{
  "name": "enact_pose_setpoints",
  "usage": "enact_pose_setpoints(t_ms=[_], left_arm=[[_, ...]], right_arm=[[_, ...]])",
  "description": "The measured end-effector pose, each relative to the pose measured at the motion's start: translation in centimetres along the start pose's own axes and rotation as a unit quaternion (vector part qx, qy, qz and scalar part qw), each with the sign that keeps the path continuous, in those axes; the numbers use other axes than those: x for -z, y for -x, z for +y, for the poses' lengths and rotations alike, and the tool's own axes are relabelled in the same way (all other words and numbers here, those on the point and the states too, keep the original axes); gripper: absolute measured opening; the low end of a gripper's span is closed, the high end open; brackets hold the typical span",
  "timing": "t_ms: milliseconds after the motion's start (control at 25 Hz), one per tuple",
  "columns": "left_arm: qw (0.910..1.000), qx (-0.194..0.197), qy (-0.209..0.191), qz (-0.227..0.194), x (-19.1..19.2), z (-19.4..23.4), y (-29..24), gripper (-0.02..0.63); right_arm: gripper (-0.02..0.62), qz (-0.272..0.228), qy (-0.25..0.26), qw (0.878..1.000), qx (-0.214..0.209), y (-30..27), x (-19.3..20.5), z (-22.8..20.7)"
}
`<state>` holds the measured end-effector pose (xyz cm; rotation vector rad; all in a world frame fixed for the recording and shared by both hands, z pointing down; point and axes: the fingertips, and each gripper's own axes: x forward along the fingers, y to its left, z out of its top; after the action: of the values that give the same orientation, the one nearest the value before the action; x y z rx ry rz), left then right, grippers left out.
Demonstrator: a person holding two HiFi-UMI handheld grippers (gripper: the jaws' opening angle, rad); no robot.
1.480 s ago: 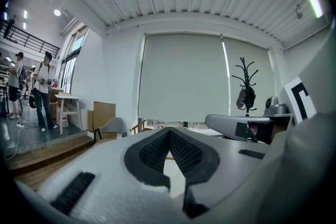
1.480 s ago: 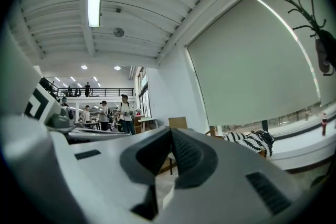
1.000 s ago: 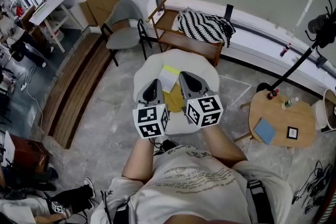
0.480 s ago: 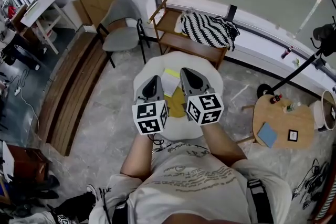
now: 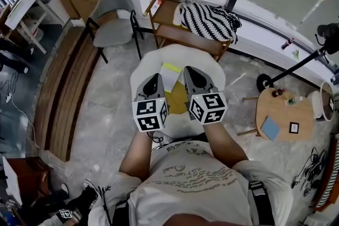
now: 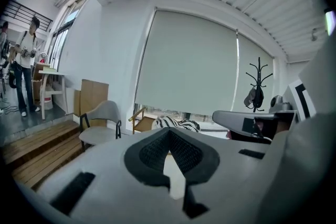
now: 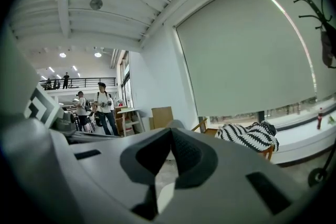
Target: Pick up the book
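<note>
Left gripper (image 5: 153, 79) and right gripper (image 5: 189, 70) hover above the white table (image 5: 212, 72), jaws pressed together, empty; they should spread before reaching its book (image 5: 170, 74).

The book (image 5: 170, 75) lies flat on the round white table (image 5: 153, 63), its pale cover edged by a bright yellow strip at the far side. A mustard-yellow piece (image 5: 178, 99) touches its near edge; whether that belongs to it is unclear.
</note>
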<state>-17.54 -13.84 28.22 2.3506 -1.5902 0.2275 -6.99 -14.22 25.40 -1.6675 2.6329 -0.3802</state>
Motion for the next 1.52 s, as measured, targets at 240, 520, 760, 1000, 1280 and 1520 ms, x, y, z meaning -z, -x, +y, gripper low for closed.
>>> enact_pose_setpoints(t_ms=[240,520,760,1000,1280,1520], left_arm=[[0.9991,0.012,0.008,0.039,2.5,0.2,-2.7,0.012],[0.9947,0.003,0.024,0.100,7.7,2.3,-6.3,0.012],[0.9852,-0.004,0.041,0.166,14.6,3.6,-9.1,0.012],[0.9747,-0.018,0.067,0.213,21.6,6.0,-11.0,0.012],[0.9633,-0.028,0.078,0.255,29.9,9.0,-12.7,0.012],[0.9599,-0.035,0.074,0.268,36.4,11.5,-16.3,0.012]], right_arm=[[0.028,0.036,-0.021,0.999,0.003,-1.5,2.2,-1.6],[0.028,0.090,-0.031,0.995,0.028,-3.1,8.0,-5.0],[0.028,0.143,-0.029,0.989,0.037,-5.1,15.3,-6.7],[0.028,0.160,-0.044,0.986,0.020,-7.5,21.7,-7.3],[0.028,0.195,-0.051,0.979,0.021,-9.8,29.9,-8.4],[0.028,0.217,-0.063,0.974,0.023,-11.0,36.4,-9.7]])
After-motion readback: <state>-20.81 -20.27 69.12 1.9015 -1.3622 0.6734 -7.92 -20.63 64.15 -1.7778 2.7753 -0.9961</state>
